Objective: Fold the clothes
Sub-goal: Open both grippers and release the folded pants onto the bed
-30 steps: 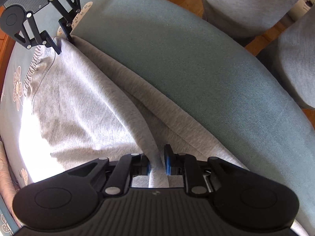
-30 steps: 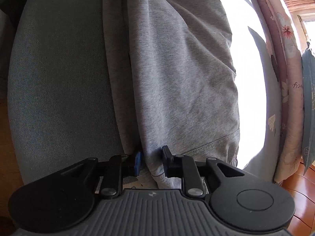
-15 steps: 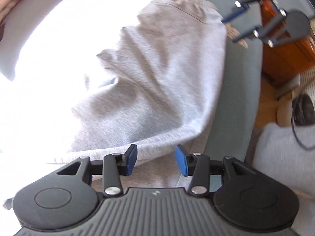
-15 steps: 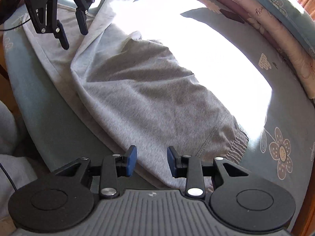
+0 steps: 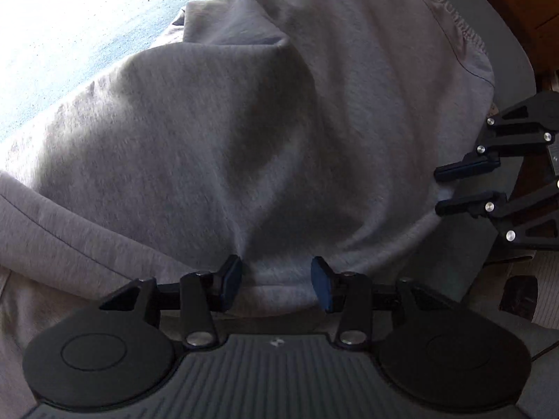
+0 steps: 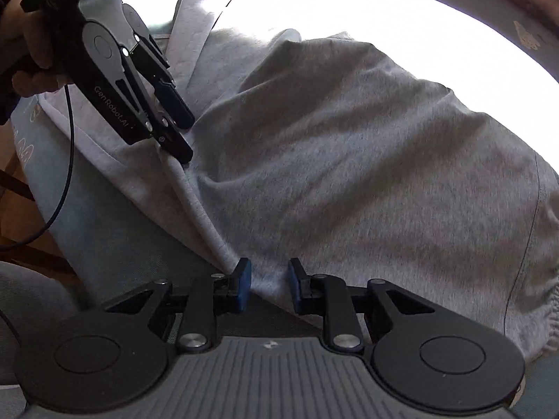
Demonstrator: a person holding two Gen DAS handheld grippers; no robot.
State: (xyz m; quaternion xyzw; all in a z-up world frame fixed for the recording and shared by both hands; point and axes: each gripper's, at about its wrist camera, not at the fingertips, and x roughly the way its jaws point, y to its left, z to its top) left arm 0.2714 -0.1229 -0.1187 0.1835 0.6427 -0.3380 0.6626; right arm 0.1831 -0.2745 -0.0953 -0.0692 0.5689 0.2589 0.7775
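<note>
Grey sweatpants lie folded over on a teal bed sheet, their elastic band at the far right. My left gripper stands open over the near fold edge, cloth between its pads without being pinched. It also shows in the right wrist view as the left gripper, at the head of a fold ridge. My right gripper is closing its jaws, and the ridge of grey cloth fills the gap between them. In the left wrist view, the right gripper has a point of cloth drawn between its fingers.
Bright sunlight washes out the sheet beyond the sweatpants. A person's hand holds the left gripper, and a black cable hangs from it. Wooden floor lies off the bed's left edge, and wooden furniture stands at the right.
A second ago both grippers were shut on the fold. Both then let go, rolled and shifted along the near edge. The left stays open, and the right has narrowed onto the cloth again.
</note>
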